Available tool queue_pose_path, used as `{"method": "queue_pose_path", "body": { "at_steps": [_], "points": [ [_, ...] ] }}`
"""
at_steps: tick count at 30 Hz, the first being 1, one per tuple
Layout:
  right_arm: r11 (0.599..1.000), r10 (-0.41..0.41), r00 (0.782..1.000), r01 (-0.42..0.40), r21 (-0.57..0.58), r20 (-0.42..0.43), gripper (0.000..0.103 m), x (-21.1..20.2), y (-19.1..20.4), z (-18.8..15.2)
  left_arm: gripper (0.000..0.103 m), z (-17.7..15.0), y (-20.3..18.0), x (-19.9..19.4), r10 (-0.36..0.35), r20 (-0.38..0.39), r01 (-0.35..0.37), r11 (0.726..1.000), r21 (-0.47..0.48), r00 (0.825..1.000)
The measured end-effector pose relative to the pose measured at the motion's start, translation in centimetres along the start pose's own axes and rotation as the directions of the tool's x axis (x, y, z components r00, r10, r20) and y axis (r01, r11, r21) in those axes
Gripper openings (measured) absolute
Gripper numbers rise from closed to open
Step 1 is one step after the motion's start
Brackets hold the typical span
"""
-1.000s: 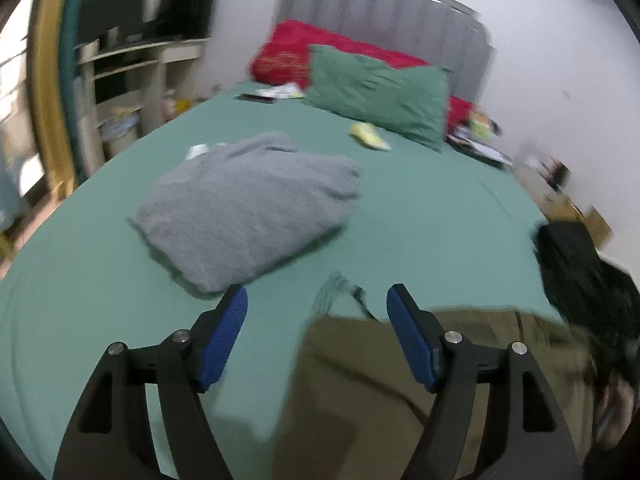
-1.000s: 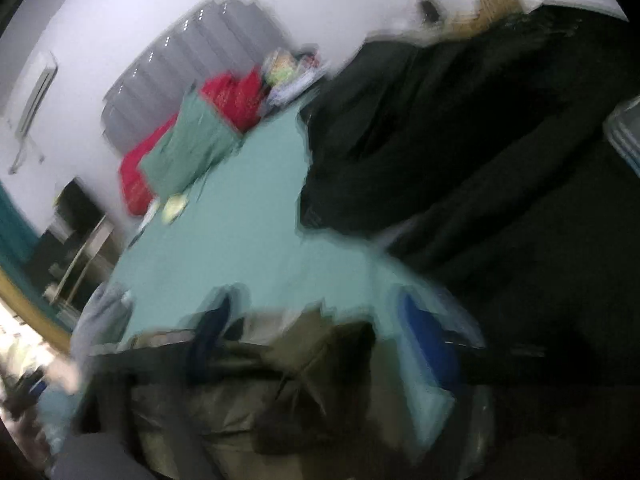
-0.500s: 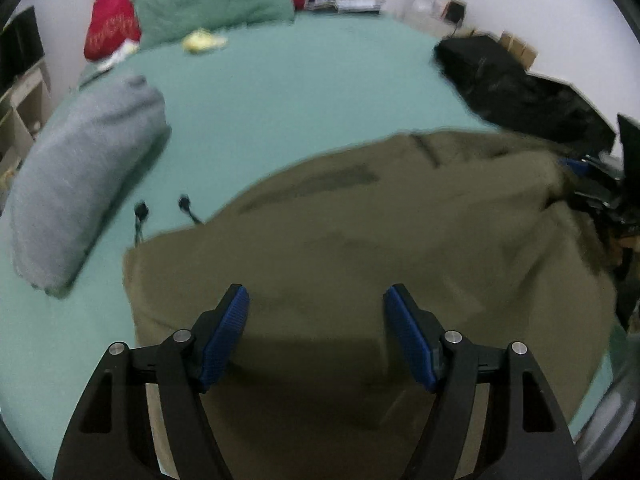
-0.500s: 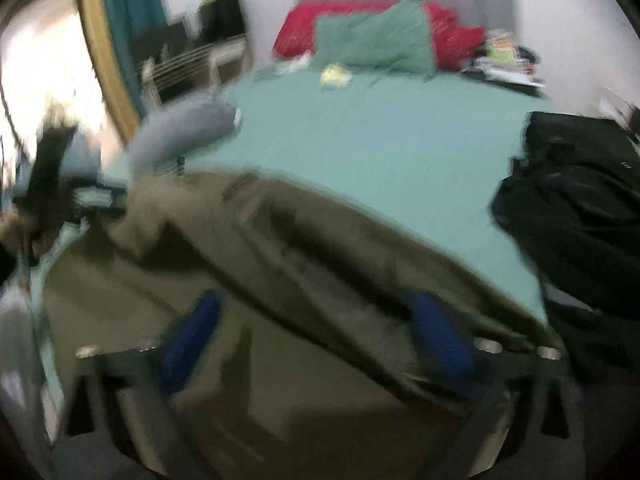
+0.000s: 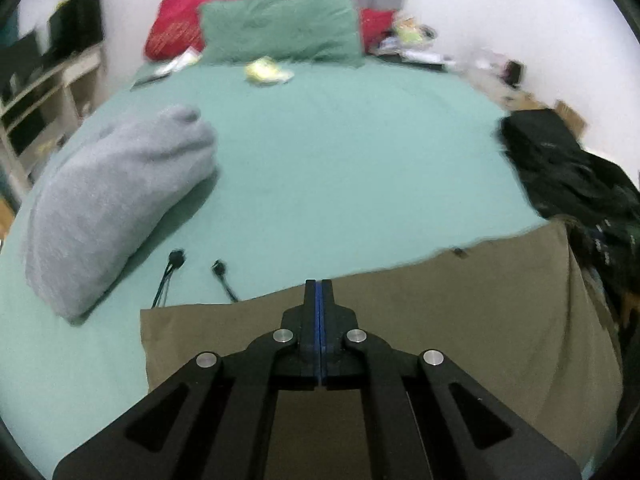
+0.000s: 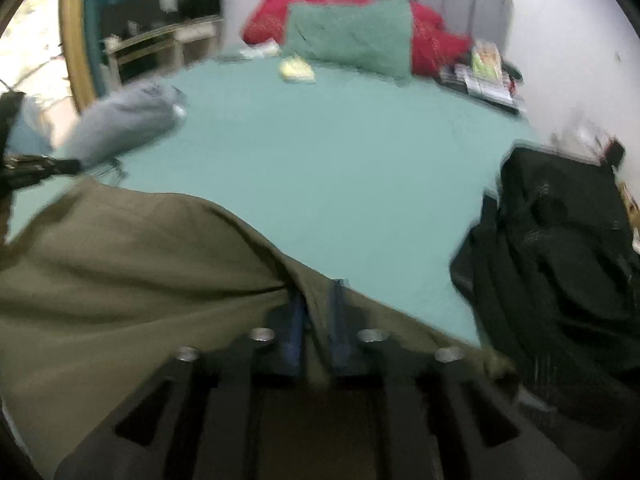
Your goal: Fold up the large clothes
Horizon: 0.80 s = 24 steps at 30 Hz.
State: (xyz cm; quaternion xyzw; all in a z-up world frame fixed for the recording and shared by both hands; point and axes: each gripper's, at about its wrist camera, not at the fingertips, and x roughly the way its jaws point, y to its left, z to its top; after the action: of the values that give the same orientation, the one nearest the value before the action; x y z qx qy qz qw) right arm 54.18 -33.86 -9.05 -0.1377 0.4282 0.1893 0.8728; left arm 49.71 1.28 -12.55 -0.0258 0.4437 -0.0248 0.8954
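Olive garment [image 5: 460,320] spread across near edge of bed [image 5: 340,152], long axis left to right. Left gripper [image 5: 319,292] pinched on its far hem; right gripper [image 6: 316,312] clamping a fold — both at that edge.

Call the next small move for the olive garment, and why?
Probably carry both claws forward together and lay the held edge toward the open sheet. The left claw looks shut at the far edge of the olive garment; the right claw pinches a fold of it. The green sheet ahead is free between the grey bundle and the black pile.
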Motion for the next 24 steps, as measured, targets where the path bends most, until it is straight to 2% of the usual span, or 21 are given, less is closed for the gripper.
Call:
{"method": "queue_pose_path", "body": {
  "at_steps": [1,2,4,5,9,12,14,16,17,19,21,23,24],
  "points": [
    [0.998,-0.059,0.998,0.059,0.01,-0.028,0.083,1.4,0.2,0.1,0.003,0.0,0.4,0.4,0.0,-0.018,0.0,1.0,-0.025,1.0],
    [0.995,-0.098,0.994,0.099,0.01,-0.046,0.089,2.1,-0.1,-0.6,0.008,-0.4,0.9,0.3,-0.002,-0.018,0.001,0.999,-0.034,1.0],
    [0.99,-0.133,0.988,0.136,0.04,-0.076,0.089,2.7,-1.3,-1.8,0.05,-1.7,2.0,-1.2,0.009,0.0,-0.009,0.999,-0.035,1.0],
    [0.986,-0.149,0.986,0.154,0.07,-0.073,0.089,2.3,-2.0,-2.1,0.056,-2.4,2.8,-1.9,0.019,0.005,-0.019,0.999,-0.04,1.0],
    [0.967,-0.222,0.975,0.221,0.13,-0.002,0.089,-2.0,-3.6,-2.7,0.058,-6.4,6.5,-5.6,0.05,-0.003,-0.05,0.997,-0.052,0.999],
    [0.954,-0.181,0.983,0.166,0.248,0.036,0.09,-6.2,-4.5,-5.6,0.061,-10.0,8.9,-7.0,0.053,-0.059,-0.057,0.995,-0.077,0.997],
    [0.942,-0.142,0.989,0.126,0.312,0.031,0.09,-7.6,-4.7,-7.8,0.061,-12.1,10.1,-6.9,0.075,-0.101,-0.083,0.994,-0.077,0.992],
    [0.927,-0.1,0.995,0.089,0.366,0.012,0.09,-8.6,-4.2,-11.1,0.061,-13.9,11.1,-6.5,0.161,-0.12,-0.17,0.983,-0.065,0.98],
    [0.922,-0.088,0.996,0.079,0.38,0.006,0.09,-9.0,-3.9,-12.4,0.061,-15.0,11.6,-5.9,0.231,-0.148,-0.241,0.969,-0.053,0.962],
    [0.907,-0.084,0.996,0.084,0.413,-0.019,0.09,-10.2,-2.9,-16.1,0.059,-16.6,12.7,-5.8,0.262,-0.198,-0.286,0.953,-0.1,0.944],
    [0.88,-0.079,0.997,0.079,0.468,-0.021,0.09,-11.0,-2.4,-18.4,0.059,-17.6,12.9,-7.7,0.2,-0.157,-0.226,0.959,-0.172,0.967],
    [0.836,-0.044,0.999,0.029,0.548,0.013,0.09,-12.2,-2.0,-20.8,0.059,-18.3,12.7,-10.5,0.087,-0.055,-0.098,0.968,-0.233,0.995],
    [0.802,-0.022,0.999,-0.006,0.597,0.038,0.09,-12.6,-2.0,-22.0,0.06,-18.8,12.5,-11.8,0.018,-0.006,-0.019,0.965,-0.261,1.0]
  ]
}}
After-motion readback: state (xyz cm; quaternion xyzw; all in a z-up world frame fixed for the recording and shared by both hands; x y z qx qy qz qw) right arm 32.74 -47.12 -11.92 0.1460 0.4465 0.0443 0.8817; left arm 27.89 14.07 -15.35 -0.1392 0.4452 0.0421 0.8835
